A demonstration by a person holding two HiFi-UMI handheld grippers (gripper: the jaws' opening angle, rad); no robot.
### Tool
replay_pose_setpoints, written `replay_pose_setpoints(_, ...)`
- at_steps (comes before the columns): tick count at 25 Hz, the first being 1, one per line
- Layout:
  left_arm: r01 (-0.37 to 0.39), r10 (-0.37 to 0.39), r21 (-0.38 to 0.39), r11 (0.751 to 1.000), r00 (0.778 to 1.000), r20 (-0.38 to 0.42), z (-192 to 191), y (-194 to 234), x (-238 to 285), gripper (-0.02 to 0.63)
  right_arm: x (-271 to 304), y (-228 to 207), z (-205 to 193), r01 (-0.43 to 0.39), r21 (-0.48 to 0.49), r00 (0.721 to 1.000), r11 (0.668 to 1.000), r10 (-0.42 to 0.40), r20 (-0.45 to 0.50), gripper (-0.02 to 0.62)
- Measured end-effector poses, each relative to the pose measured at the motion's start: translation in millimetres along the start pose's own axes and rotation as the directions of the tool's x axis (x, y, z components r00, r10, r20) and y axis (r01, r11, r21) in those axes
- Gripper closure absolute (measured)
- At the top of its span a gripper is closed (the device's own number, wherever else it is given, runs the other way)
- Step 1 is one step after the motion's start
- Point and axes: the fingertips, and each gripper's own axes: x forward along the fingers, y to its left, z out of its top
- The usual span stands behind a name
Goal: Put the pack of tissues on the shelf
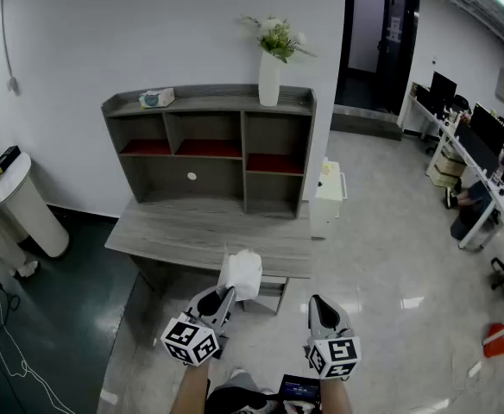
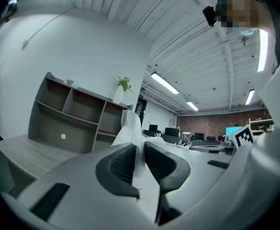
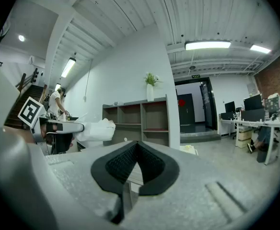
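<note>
My left gripper (image 1: 225, 296) is shut on a white pack of tissues (image 1: 241, 273), which sticks out ahead of its jaws over the near edge of the grey desk (image 1: 183, 235). In the left gripper view the white pack (image 2: 129, 128) is pinched between the dark pads. The grey shelf unit (image 1: 211, 145) stands on the desk against the wall, ahead of both grippers. My right gripper (image 1: 319, 304) is shut and empty, level with the left one, to its right over the floor. The right gripper view shows the left gripper with the pack (image 3: 96, 130) at the left.
A white vase with flowers (image 1: 270, 69) and a small bluish pack (image 1: 156, 98) sit on the shelf's top. A white cylinder bin (image 1: 23, 203) stands at the left, a white cabinet (image 1: 327, 197) to the right of the desk. Office desks with monitors (image 1: 481, 149) fill the far right.
</note>
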Motion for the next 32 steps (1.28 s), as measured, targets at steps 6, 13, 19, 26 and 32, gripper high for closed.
replay_pose_setpoints(6, -0.001, 0.001, -0.003, 1.0, 1.0, 0.005, 3.3, -2.0, 3.5, 0.557, -2.6, -6.8, 3.3, 0.004, 0.008, 1.0, 1.0, -0.004, 0.009, 0.592)
replay_pose_setpoints(13, 0.005, -0.005, -0.003, 1.0, 1.0, 0.018, 4.2, -1.0, 22.4, 0.557, 6.7, -23.8, 3.3, 0.005, 0.021, 1.0, 1.0, -0.006, 0.023, 0.592)
replay_pose_setpoints(19, 0.015, -0.015, -0.001, 1.0, 1.0, 0.024, 10.2, 7.4, 52.3, 0.557, 25.2, -53.0, 3.1, 0.042, 0.049, 0.999, 0.998, -0.043, 0.009, 0.591)
replay_pose_setpoints(26, 0.028, -0.028, -0.011, 1.0, 0.999, 0.022, 8.9, 42.4, 112.6, 0.557, 84.2, -86.5, 1.0, 0.068, 0.051, 0.998, 0.996, -0.068, 0.005, 0.592)
replay_pose_setpoints(32, 0.046, -0.046, -0.016, 0.999, 0.999, 0.013, 26.8, 97.8, 200.2, 0.557, 177.9, -129.0, 18.6, 0.095, 0.045, 0.995, 0.994, -0.094, -0.01, 0.592)
